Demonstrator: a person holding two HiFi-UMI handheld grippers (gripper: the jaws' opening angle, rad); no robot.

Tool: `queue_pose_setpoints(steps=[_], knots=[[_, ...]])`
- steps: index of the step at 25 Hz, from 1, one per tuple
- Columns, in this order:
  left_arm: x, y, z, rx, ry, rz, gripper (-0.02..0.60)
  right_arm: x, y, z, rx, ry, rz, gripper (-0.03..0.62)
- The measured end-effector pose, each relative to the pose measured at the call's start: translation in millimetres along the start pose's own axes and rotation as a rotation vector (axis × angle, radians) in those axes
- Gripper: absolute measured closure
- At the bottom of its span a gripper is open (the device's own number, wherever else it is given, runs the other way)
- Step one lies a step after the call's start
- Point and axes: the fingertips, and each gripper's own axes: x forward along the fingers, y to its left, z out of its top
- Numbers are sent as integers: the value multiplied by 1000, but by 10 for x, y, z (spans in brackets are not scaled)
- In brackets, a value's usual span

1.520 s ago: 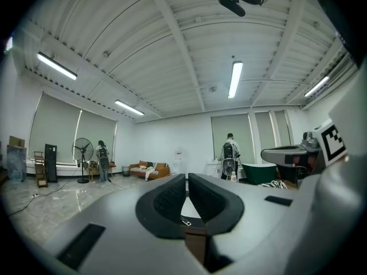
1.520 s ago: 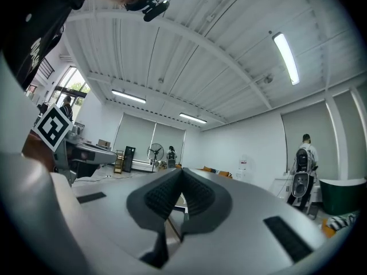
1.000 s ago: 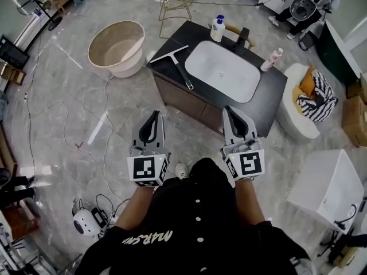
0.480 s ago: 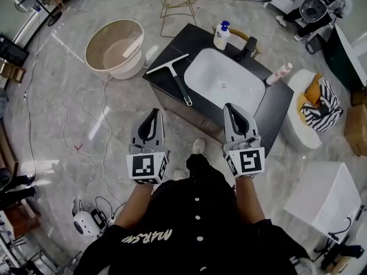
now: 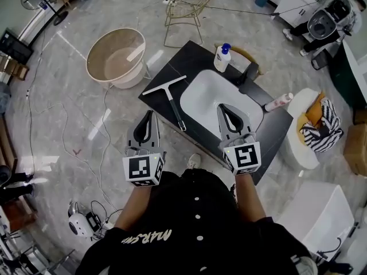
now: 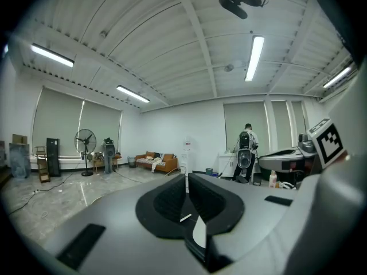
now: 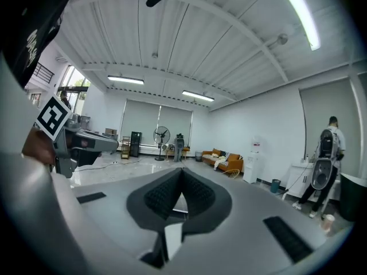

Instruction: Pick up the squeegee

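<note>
The squeegee (image 5: 172, 100) lies flat on the dark surface (image 5: 192, 59) beside the basin (image 5: 209, 93); it is probably light and stiff, and its slim handle is the place to pinch; left tongs (image 5: 150, 115) and right tongs (image 5: 225, 109) are both pressed together, empty.

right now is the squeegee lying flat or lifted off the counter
Lying flat: the squeegee rests on the dark countertop beside the white sink, blade and handle both down, nothing holding it.

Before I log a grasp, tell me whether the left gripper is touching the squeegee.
Apart. The head view shows bare countertop between the left gripper tips and the squeegee handle; the left gripper view shows its jaws shut on nothing.
</note>
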Motion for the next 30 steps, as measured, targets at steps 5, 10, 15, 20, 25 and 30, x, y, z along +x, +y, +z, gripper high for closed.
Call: queue_pose_setpoints(steps=[5, 10, 15, 20, 25, 30], knots=[[179, 85, -131, -6, 46, 29, 560, 351, -14, -225, 26, 49, 69, 597], [304, 236, -292, -19, 88, 35, 560, 770, 135, -677, 107, 139, 147, 597], [448, 281, -477, -29, 127, 10, 560, 1242, 311, -1450, 230, 326, 187, 583], [567, 338, -814, -69, 187, 4, 560, 1702, 693, -2229, 235, 494, 243, 462], [610, 336, -1195, -88, 258, -11, 560, 2037, 1065, -2702, 192, 571, 297, 407], [563, 304, -1549, -98, 331, -24, 560, 2189, 1255, -2947, 118, 657, 248, 404]])
